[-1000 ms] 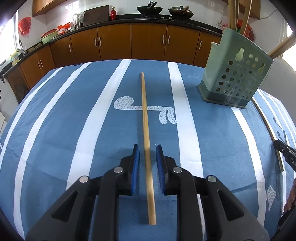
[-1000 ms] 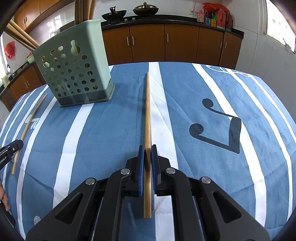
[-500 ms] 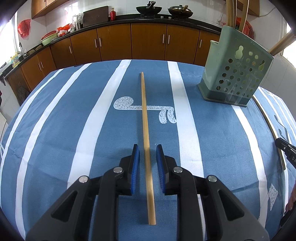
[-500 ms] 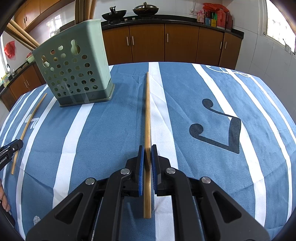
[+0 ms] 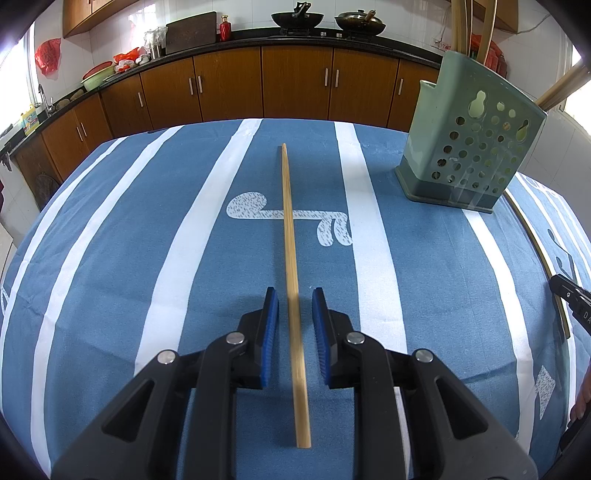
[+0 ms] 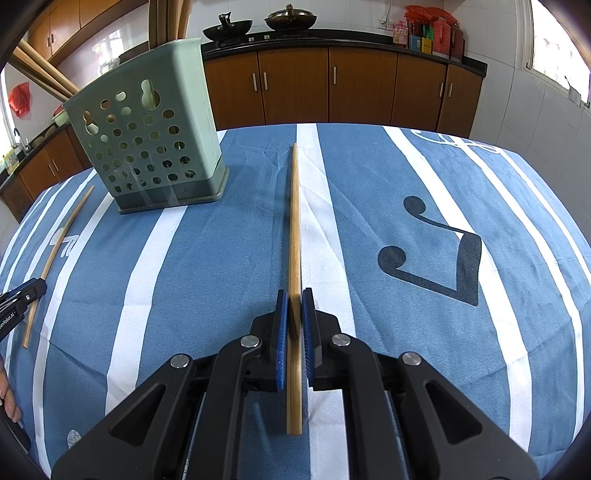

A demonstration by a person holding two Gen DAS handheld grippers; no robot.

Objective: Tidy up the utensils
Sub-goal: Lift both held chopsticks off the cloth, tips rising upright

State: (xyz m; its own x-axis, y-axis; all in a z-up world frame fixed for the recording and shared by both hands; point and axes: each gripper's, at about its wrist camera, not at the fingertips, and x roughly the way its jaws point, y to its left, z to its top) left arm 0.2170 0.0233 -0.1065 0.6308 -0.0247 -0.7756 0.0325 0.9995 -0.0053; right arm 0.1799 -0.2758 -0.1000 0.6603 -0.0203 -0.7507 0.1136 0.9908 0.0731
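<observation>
Two long bamboo chopsticks lie on the blue striped tablecloth. One chopstick (image 5: 287,221) runs lengthwise between the blue pads of my left gripper (image 5: 293,295). That gripper is open, with a small gap on each side of the stick. My right gripper (image 6: 292,295) is shut on the other chopstick (image 6: 294,221), whose far tip rests on the cloth. A pale green perforated utensil holder (image 5: 469,147) stands between the two sticks and is also seen in the right wrist view (image 6: 147,147). Several chopsticks (image 6: 162,18) stand in it.
The tablecloth (image 6: 424,166) covers a round table that drops off at the far edge. Behind it run brown kitchen cabinets (image 5: 295,85) with woks (image 5: 297,16) on the counter. Each gripper's tip shows at the edge of the other's view.
</observation>
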